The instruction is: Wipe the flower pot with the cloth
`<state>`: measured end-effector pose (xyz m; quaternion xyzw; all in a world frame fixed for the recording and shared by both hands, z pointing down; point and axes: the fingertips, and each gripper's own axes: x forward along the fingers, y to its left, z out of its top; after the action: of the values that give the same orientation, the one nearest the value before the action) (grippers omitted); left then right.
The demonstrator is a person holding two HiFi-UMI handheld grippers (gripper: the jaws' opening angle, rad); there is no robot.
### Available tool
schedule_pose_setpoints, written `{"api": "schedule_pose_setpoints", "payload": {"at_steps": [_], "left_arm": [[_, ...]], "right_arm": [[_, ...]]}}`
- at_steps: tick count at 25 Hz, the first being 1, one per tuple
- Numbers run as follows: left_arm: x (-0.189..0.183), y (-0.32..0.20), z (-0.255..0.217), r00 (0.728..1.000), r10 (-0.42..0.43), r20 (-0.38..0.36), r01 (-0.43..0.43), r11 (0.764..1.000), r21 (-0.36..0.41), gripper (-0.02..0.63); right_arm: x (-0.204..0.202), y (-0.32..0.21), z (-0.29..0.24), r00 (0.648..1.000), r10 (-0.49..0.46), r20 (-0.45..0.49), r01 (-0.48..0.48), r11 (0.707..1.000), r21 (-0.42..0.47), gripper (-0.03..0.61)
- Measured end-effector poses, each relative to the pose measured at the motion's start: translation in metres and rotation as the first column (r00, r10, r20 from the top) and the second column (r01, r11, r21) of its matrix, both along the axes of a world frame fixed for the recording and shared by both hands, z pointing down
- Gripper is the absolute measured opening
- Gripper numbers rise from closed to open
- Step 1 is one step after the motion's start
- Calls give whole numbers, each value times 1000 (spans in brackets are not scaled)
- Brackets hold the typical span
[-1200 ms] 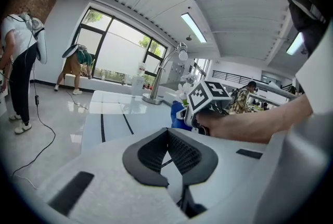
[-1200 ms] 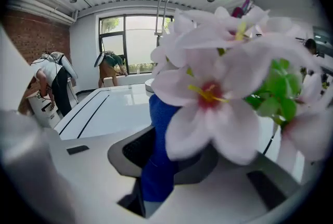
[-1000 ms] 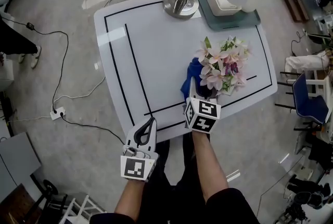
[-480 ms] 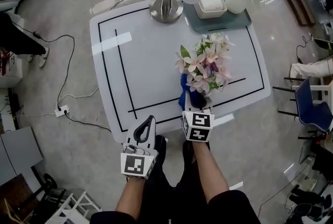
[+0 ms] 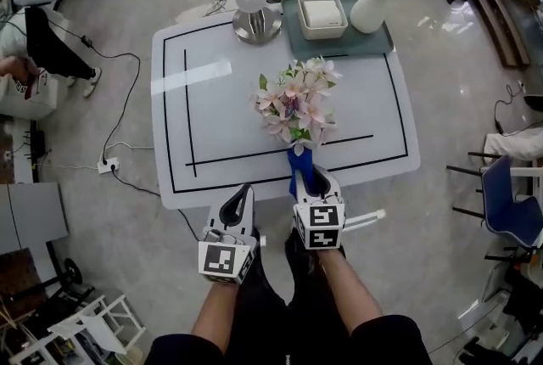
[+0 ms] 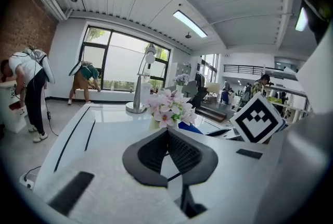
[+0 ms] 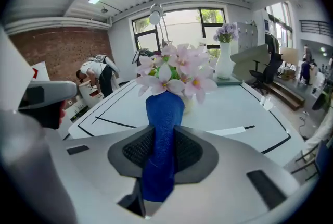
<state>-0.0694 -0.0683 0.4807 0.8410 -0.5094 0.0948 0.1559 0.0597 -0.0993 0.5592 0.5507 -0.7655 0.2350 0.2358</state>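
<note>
Right gripper (image 7: 163, 151) pinches a blue cloth (image 7: 164, 108), whose free end stands just ahead of the jaws, in front of the flower pot (image 7: 189, 104) under its flowers (image 5: 294, 100). Left gripper (image 5: 244, 192), beside it at the table (image 5: 221, 100) edge, is pressed together on nothing. Since nothing steadies the pot, a hard push could tip it or crush the blooms.

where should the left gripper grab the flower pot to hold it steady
Best take the pot by its bare side wall, low under the flowers, coming in from the left. The flowers overhang the rim, and the right gripper, shut on the cloth, fills the near side. The left gripper is shut, so open it first.
</note>
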Motion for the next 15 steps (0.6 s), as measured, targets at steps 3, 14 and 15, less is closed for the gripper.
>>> {"api": "schedule_pose_setpoints", "payload": {"at_steps": [3, 14, 15], "left_arm": [[12, 13, -14, 999, -48, -14, 48, 999, -4, 5], [27, 58, -81, 985, -155, 76, 150, 987, 63, 5], [26, 66, -86, 984, -160, 77, 156, 986, 60, 6]], "right_arm": [[15, 24, -19, 998, -61, 32, 60, 998, 17, 97], [25, 104, -130, 979, -169, 116, 149, 975, 162, 95], [23, 111, -139, 977, -182, 116, 160, 971, 175, 95]]}}
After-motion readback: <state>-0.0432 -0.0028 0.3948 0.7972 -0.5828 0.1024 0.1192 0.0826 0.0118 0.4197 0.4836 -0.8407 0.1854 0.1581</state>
